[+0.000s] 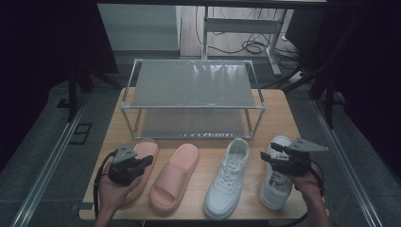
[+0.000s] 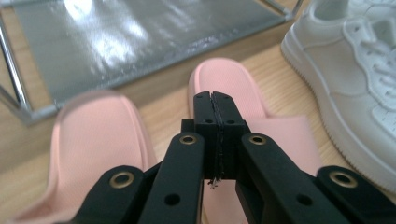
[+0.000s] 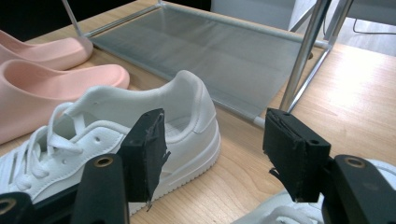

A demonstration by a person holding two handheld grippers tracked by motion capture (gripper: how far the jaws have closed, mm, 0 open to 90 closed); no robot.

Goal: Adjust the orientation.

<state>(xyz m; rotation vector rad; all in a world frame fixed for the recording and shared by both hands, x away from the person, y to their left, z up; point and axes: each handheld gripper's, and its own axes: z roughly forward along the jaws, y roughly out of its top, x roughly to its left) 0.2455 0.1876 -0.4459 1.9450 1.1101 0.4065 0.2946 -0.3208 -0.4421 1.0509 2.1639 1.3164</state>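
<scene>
Jaws pressed together, empty, the left gripper [image 2: 215, 100] hangs over smooth pink foam slides [image 1: 174, 176] near the bench [image 1: 279, 111]'s front-left corner; the right gripper [image 3: 212, 154] gapes wide by white leather sneakers [image 1: 228, 177].

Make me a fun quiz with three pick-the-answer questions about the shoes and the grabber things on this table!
1. Where does the metal rack stand?
A. behind the row of shoes
B. on top of the sneakers
C. under the table

2. How many pink slippers are there?
A. one
B. two
C. four

3. How do the right gripper's jaws stand?
A. pressed together
B. clamped on a slipper
C. apart, with nothing between them

Answers:
1. A: the high view shows it past the shoes' far ends.
2. B: one pink slipper under the left gripper, another beside it.
3. C: a wide gap shows in the right gripper view.
</scene>
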